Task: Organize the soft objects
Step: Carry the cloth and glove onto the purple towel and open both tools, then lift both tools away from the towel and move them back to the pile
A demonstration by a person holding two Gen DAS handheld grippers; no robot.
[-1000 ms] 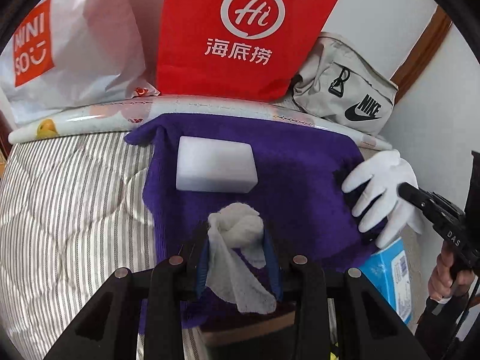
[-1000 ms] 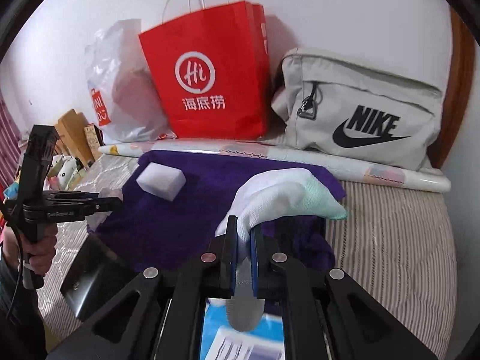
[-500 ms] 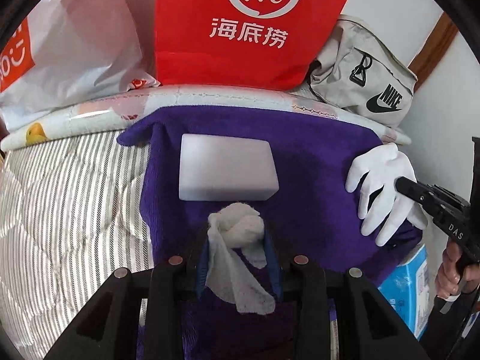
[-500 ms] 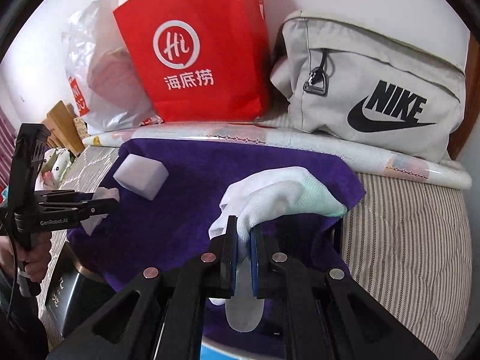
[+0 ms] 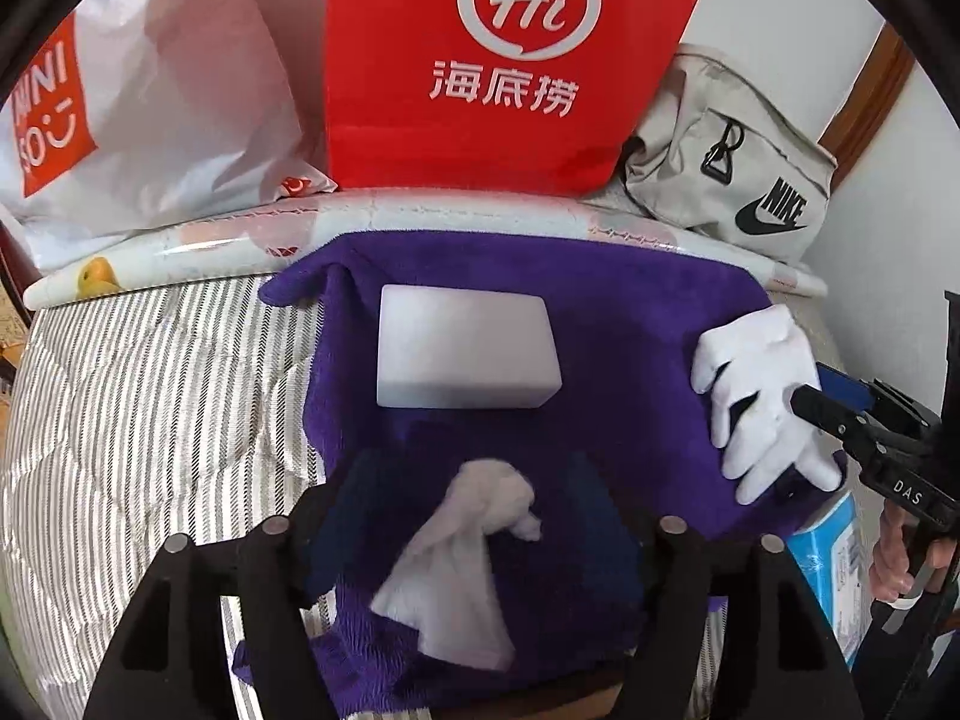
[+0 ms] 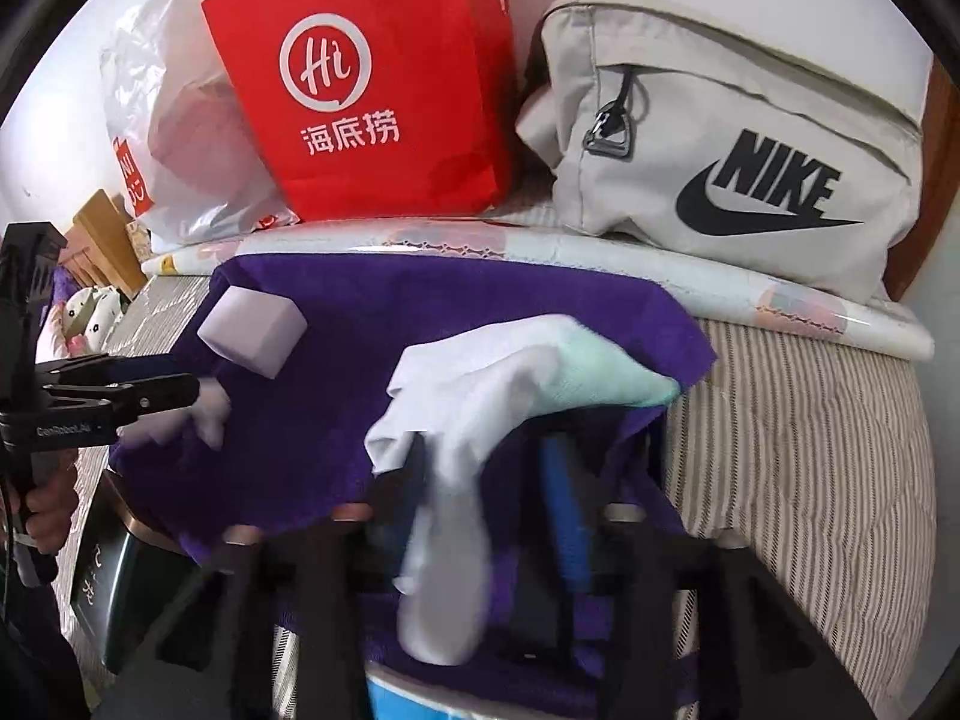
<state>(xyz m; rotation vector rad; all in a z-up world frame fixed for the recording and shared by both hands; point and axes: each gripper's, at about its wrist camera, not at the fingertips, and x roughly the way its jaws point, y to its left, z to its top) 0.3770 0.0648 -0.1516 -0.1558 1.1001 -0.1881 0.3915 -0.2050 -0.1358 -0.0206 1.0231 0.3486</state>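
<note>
A purple towel [image 5: 630, 324] is spread on the striped bed, with a white sponge block [image 5: 465, 354] lying on it. In the left wrist view my left gripper [image 5: 474, 504] has its jaws opening. A knotted white cloth [image 5: 468, 546] lies loose on the towel between them, and neither pad presses it. The right wrist view shows my right gripper [image 6: 486, 492] with jaws also opening, blurred. A white glove [image 6: 510, 384] with a pale green cuff is draped between them, free of the pads. The same glove [image 5: 762, 396] rests on the towel's right edge.
A red paper bag [image 5: 516, 60], a white plastic bag [image 5: 168, 90] and a beige Nike bag [image 6: 738, 138] stand against the back wall behind a rolled sheet [image 5: 180, 240]. A blue box [image 5: 828, 546] sticks out under the towel's right side. A black box [image 6: 114, 588] sits at the near left.
Both grippers' jaws have spread apart. The white cloth has dropped free of the left pads and the glove has come loose from the right pads. The right gripper sank slightly toward the towel.
</note>
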